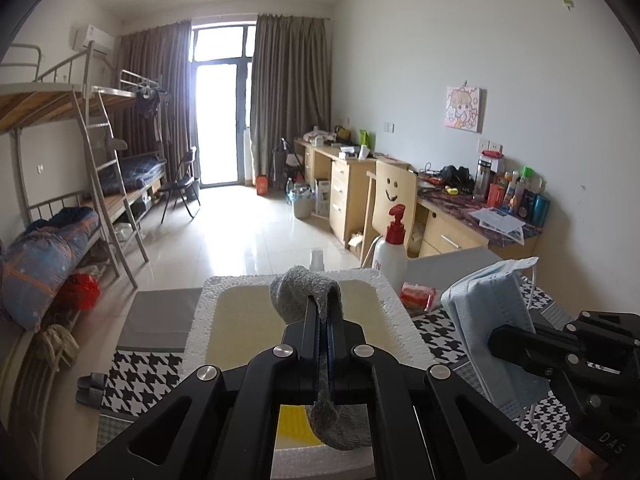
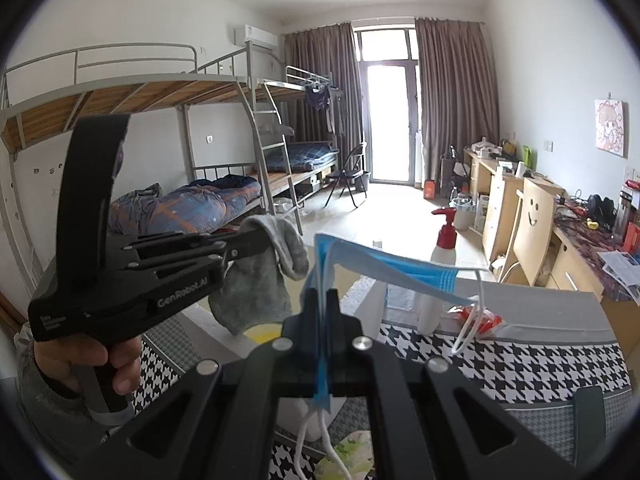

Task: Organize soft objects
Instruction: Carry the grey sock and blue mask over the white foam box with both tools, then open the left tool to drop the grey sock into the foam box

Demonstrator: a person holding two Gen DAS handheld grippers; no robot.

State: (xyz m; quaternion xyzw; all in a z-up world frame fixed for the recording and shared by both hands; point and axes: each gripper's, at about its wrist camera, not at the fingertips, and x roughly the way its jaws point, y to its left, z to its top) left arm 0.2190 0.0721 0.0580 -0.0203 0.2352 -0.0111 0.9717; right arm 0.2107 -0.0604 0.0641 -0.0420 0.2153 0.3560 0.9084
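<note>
Here the left gripper (image 1: 320, 304) pinches a grey sock (image 1: 304, 284), the right gripper (image 2: 320, 300) a blue mask (image 2: 384, 272).

Your left wrist camera looks forward along its closed left gripper (image 1: 320, 312), tilted slightly down, close over the white foam box (image 1: 208, 320) and out across the room to the window (image 1: 224, 104). Your right wrist camera sits just to the right, facing the same way along the right gripper (image 2: 320, 300), close over the houndstooth cloth (image 2: 520, 360). Both views share the pump bottle (image 1: 390, 256), the bunk beds (image 2: 160, 92), the desks (image 2: 560, 248), and each shows the other gripper.
</note>
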